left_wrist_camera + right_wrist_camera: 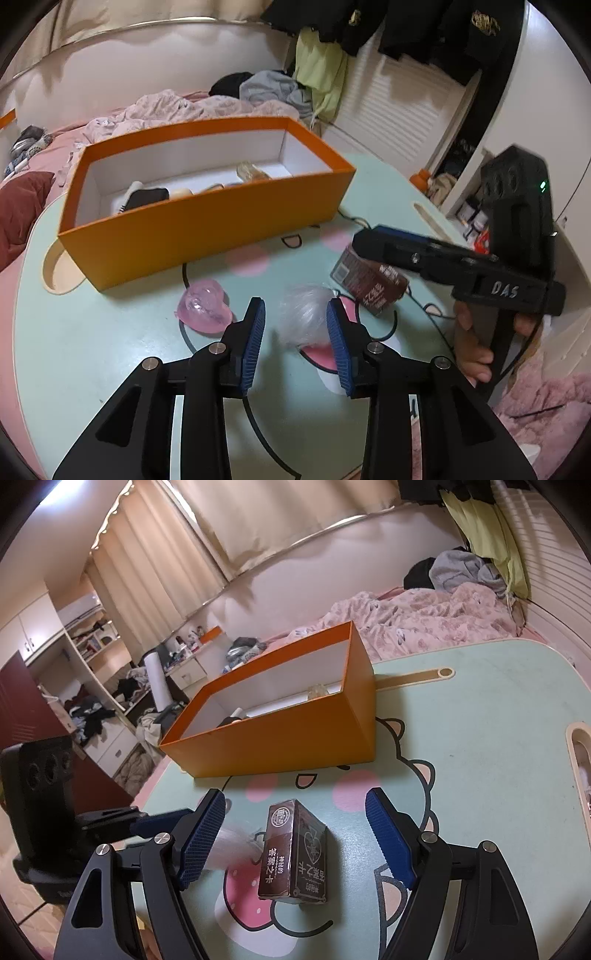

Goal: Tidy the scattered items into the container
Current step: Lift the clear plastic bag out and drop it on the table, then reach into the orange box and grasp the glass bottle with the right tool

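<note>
A: Start from the left. What lies there?

B: An open orange cardboard box with a white inside (pixel 207 229) sits on the pale green cartoon-print table (pixel 92 350). A few small things already lie in it, among them a flat black item and a clear faceted piece. Just in front of the box rests a pink translucent heart-shaped object (pixel 205 306).

A: And the left gripper?

B: The left gripper (pixel 295 332) tilts down toward the table. Its blue pads stand a little apart, and a fluffy white-grey tuft (pixel 304 314), blurred, lies between them. Whether the pads press on it I cannot tell.

A: Further right?

B: A dark brown glossy card box with printed characters (pixel 295 853) lies on the table, just beside the tuft. The right gripper (pixel 295 834) slants down over it, held by a hand (pixel 476 354) wrapped round the black handle.

A: Is the card box gripped?

B: No. The right fingers are spread wide, one on either side of the card box, with clear gaps on both sides. The card box is in front of the orange box, well apart from it.
</note>
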Demonstrator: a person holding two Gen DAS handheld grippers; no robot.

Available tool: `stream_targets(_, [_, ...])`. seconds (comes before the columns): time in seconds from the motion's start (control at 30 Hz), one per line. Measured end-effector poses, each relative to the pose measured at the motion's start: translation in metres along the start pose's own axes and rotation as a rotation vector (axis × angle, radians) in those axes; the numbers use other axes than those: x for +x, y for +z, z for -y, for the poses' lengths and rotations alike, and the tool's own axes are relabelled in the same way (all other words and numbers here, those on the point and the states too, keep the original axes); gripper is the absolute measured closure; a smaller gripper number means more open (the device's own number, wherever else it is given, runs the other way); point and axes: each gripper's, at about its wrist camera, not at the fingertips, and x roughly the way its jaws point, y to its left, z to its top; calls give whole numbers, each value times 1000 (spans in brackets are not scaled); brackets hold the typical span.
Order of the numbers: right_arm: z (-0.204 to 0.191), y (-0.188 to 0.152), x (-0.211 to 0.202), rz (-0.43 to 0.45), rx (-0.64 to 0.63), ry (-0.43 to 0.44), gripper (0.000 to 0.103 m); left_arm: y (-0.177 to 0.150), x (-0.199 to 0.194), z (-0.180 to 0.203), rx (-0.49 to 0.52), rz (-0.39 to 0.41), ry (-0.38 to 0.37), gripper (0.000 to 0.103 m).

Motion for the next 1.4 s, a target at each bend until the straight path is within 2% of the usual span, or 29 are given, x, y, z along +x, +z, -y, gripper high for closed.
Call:
stream_targets(0.1, [0, 0, -1, 2, 7, -2, 25, 2, -13, -13, -44, 123, 44, 66])
stream_targets(0.27, [-3, 0, 0, 11, -4, -10, 24, -4, -29, -33, -45, 326, 132, 66])
stream_targets(0.3, [-5, 0, -1, 16, -12, -12, 24, -6, -29, -38, -56, 332, 117, 60])
stream_targets(0.37, [-7, 2, -4, 41, -32, -31, 25, -9, -27, -49, -101, 331, 39, 51])
stream_targets(0.4, [-8, 3, -6, 50, -33, -41, 27, -10, -26, -53, -118, 332, 11, 50])
stream_targets(0.43, [-8, 3, -6, 57, -32, -46, 33, -10, -25, -56, -134, 332, -8, 50])
stream_targets(0.53, [-10, 6, -6, 41, -29, -23, 47, -11, -26, -62, -168, 340, -32, 50])
stream_targets(0.6, [-16, 16, -10, 34, -48, -16, 51, -11, -25, -65, -187, 336, -38, 50])
stream_targets(0.7, [-35, 44, -21, 62, -120, -69, 54, -12, -22, -67, -200, 316, -49, 50])
stream_targets(0.73, [-41, 55, -21, 54, -144, -104, 60, -13, -22, -68, -207, 309, -49, 48])
stream_targets(0.77, [-49, 70, -16, 24, -169, -163, 72, -13, -21, -69, -218, 304, -45, 40])
stream_targets(0.8, [-54, 83, -8, -25, -187, -213, 77, -14, -22, -71, -230, 303, -39, 35])
stream_targets(0.83, [-57, 94, 2, -75, -201, -238, 83, -15, -22, -72, -239, 306, -38, 35])
stream_targets(0.93, [-61, 119, 49, -277, -234, -274, 84, -16, -24, -72, -242, 316, -35, 35])
stream_targets(1.0, [-54, 127, 84, -412, -213, -287, 84, -16, -24, -72, -241, 316, -37, 35])
stream_targets(1.07, [-48, 130, 117, -500, -212, -336, 84, -16, -24, -71, -243, 318, -36, 35])
stream_targets(1.2, [-46, 126, 158, -569, -286, -494, 83, -16, -23, -72, -246, 318, -37, 35])
stream_targets(1.33, [-43, 123, 171, -602, -281, -477, 83, -16, -23, -74, -247, 320, -40, 35])
stream_targets(1.4, [-43, 122, 177, -625, -267, -483, 78, -16, -23, -73, -245, 321, -41, 35])
